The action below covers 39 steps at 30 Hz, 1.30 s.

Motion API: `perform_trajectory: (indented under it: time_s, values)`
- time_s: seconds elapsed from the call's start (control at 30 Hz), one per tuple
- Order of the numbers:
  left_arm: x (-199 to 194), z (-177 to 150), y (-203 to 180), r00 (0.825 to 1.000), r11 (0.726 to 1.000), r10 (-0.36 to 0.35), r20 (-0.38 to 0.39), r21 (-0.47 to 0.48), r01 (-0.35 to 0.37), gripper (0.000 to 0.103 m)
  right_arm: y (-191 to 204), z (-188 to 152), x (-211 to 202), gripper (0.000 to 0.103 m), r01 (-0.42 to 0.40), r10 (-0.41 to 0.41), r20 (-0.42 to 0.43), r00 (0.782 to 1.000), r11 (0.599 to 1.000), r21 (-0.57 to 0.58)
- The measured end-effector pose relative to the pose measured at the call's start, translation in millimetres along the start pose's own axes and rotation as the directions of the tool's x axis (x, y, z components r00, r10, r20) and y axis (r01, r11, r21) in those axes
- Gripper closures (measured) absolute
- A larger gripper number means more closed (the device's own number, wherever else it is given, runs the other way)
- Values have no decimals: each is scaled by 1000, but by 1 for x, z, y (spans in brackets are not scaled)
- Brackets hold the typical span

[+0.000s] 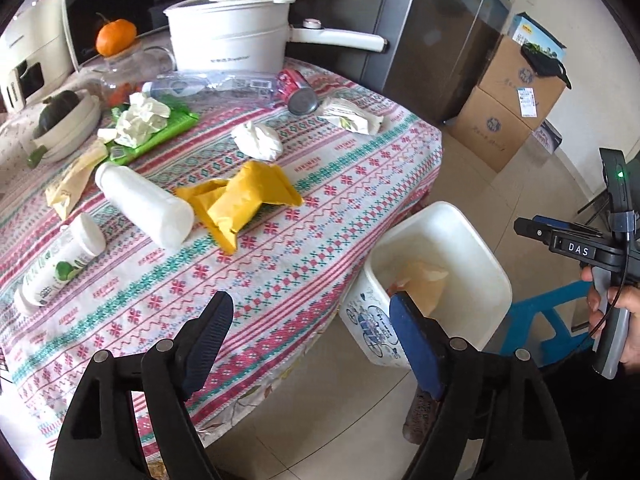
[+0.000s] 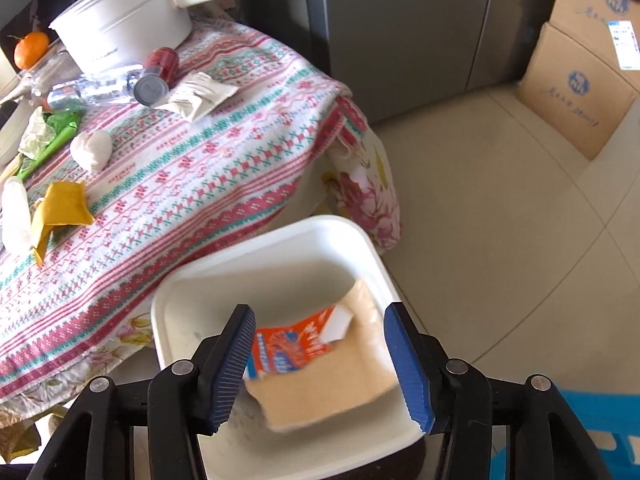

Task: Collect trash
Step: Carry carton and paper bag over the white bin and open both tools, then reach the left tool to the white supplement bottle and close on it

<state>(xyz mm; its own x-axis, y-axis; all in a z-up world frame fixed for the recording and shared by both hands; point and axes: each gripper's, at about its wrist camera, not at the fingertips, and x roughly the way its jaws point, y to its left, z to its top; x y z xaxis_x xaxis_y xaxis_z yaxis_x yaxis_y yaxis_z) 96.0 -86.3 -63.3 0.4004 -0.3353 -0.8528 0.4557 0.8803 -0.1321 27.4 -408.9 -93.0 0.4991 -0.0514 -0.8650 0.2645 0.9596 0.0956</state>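
Left claw [image 1: 308,344]: jaws wide, nothing between them; it hangs over the near edge of the table [image 1: 280,264], beside the corner next to the bin.
Right claw [image 2: 324,364]: jaws parted and empty, poised right over the open bin [image 2: 276,240], pointing down into it.
Bin: white, on the floor just off the table's near corner; a tan paper bag [image 2: 344,384] and an orange snack wrapper [image 2: 292,348] lie inside.
Trash left on table: yellow envelope [image 1: 240,204] near the middle, white bottle [image 1: 146,204] touching its left side, crumpled tissue [image 1: 258,140] behind it, more bottles and wrappers toward the far and left edges.
Key relation: the yellow envelope lies ahead and slightly left of the left claw, long axis running slantwise from front-left to back-right; the left claw is nearer, so I judge it the likelier one to reach.
Hard to see: the paper bag is blurred, possibly mid-fall; the bin's bottom is partly hidden by the right claw's fingers.
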Motion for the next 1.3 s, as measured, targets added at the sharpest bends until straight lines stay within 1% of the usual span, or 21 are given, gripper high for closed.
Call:
perform_trajectory:
  time_s: [0.17, 0.37, 0.5, 0.63, 0.7, 0.77, 0.8, 0.87, 0.97, 1.03, 1.1, 1.17, 1.3]
  values:
    - [-13, -5, 36, 998, 997, 55, 25, -49, -54, 18, 14, 5, -4, 38, -18, 18, 19, 1000, 1000, -18]
    - [-21, -14, 88, 992, 986, 120, 25, -123, -117, 18, 47, 16, -9, 31, -67, 71, 50, 996, 995, -70]
    - [-29, -22, 128, 990, 969, 141, 18, -208, -134, 18, 76, 20, -8, 29, -86, 93, 57, 994, 989, -122]
    - [-37, -28, 167, 985, 943, 170, 23, -294, -156, 18, 104, 27, -6, 29, -108, 118, 50, 992, 980, -167]
    - [-39, -28, 185, 983, 934, 184, 23, -317, -168, 18, 118, 30, -4, 28, -116, 127, 48, 991, 975, -188]
    - [-37, -27, 201, 981, 931, 194, 13, -317, -180, 18, 132, 33, -2, 28, -124, 137, 47, 989, 970, -209]
    - [-35, -25, 209, 982, 936, 188, 7, -305, -177, 18, 138, 34, -1, 28, -130, 143, 46, 989, 967, -220]
    - [-26, -20, 220, 985, 952, 174, -17, -251, -173, 18, 151, 37, 2, 26, -139, 153, 39, 987, 961, -240]
    - [-11, -13, 232, 977, 969, 201, -69, -134, -209, 18, 172, 44, 13, 25, -145, 152, 4, 988, 948, -283]
    - [3, -7, 236, 970, 974, 214, -113, -48, -220, 18, 184, 49, 19, 25, -143, 149, -6, 989, 941, -306]
    - [17, -1, 237, 960, 970, 241, -144, 54, -236, 18, 194, 54, 24, 25, -155, 158, -16, 987, 935, -320]
    - [30, 6, 236, 951, 959, 267, -158, 144, -245, 18, 206, 59, 29, 25, -180, 178, -37, 983, 925, -335]
    - [49, 23, 236, 953, 949, 247, -176, 243, -201, 18, 227, 65, 38, 25, -193, 185, -59, 981, 904, -382]
